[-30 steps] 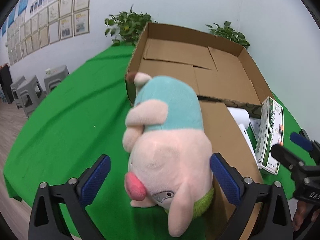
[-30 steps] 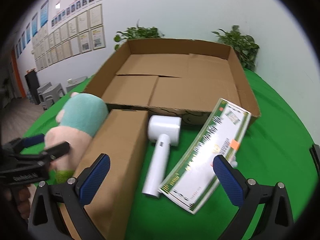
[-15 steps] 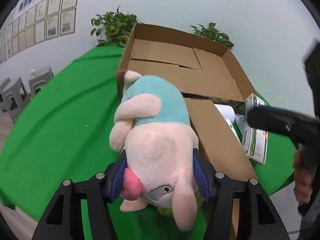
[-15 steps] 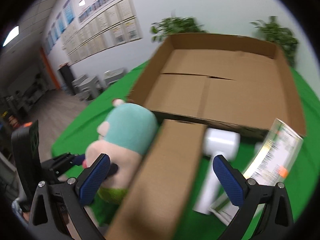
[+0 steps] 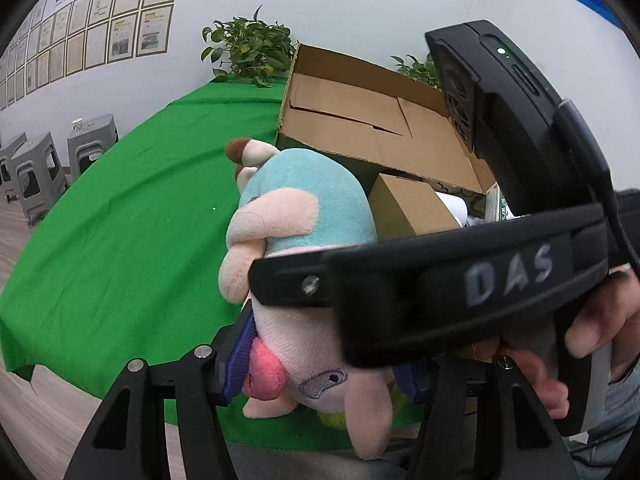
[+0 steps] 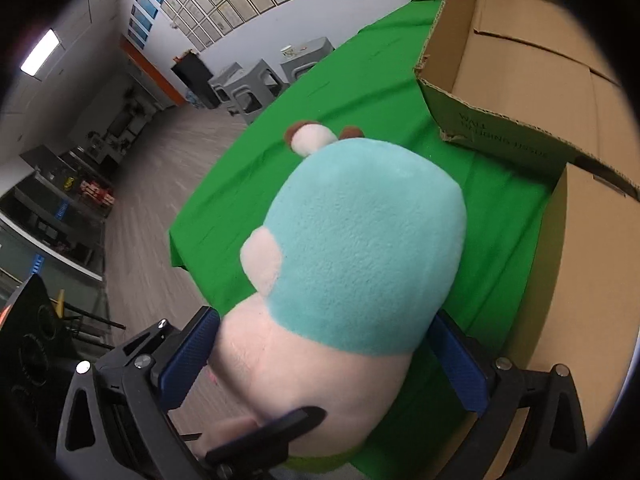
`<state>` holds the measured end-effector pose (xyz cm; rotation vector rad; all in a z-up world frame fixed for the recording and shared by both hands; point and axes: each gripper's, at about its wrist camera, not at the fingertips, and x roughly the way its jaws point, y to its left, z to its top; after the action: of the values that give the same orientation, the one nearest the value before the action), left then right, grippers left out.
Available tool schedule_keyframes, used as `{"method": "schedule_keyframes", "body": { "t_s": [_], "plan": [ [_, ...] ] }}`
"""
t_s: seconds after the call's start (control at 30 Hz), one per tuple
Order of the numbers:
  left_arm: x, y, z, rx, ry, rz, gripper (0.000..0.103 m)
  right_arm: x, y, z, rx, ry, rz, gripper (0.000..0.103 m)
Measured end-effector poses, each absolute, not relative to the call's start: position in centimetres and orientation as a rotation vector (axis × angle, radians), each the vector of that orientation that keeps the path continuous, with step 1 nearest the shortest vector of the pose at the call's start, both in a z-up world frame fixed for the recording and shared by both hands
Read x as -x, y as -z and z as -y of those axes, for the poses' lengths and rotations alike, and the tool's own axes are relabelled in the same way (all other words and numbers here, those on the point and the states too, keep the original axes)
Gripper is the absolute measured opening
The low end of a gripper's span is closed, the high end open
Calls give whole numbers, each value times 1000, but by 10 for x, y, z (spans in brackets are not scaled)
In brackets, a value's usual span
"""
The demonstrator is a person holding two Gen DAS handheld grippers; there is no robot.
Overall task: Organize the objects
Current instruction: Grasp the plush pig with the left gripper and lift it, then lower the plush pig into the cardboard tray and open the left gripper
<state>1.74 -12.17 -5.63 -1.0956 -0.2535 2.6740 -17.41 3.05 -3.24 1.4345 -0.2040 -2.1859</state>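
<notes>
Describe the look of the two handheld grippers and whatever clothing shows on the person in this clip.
Both grippers are black plastic frames with silver screws and blue ribbed pads on the fingers. The right gripper carries raised grey "DAS" lettering on its arm, a boxy black module with a green indicator light, and a black cable. The hand emerges from a light grey-blue sleeve.

Both wrist cameras look steeply down, very close on the same plush pig (image 5: 304, 240) (image 6: 360, 256), from opposite sides.

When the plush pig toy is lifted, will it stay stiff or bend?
The plush pig toy probably bends: its head dents between the left hand-held gripper pads. It looks light and fuzzy, so it should slip little. Its loose ear may dangle.
</notes>
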Motion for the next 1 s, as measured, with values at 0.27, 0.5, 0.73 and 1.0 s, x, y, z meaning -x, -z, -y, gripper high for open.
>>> {"method": "schedule_keyframes", "body": {
  "t_s": [0.27,0.5,0.73,1.0],
  "plan": [
    [-26,39,111,999,-2719,195,50,156,13,-46,-1296,2278,251,78],
    [-4,-14,84,783,-2733,66,51,167,-39,-72,-1052,2465,240,76],
    [47,-56,56,617,-2698,6,51,198,-74,-88,-936,2598,190,75],
    [121,-82,51,563,-2668,12,51,242,-84,-98,-928,2637,114,75]
  ]
}}
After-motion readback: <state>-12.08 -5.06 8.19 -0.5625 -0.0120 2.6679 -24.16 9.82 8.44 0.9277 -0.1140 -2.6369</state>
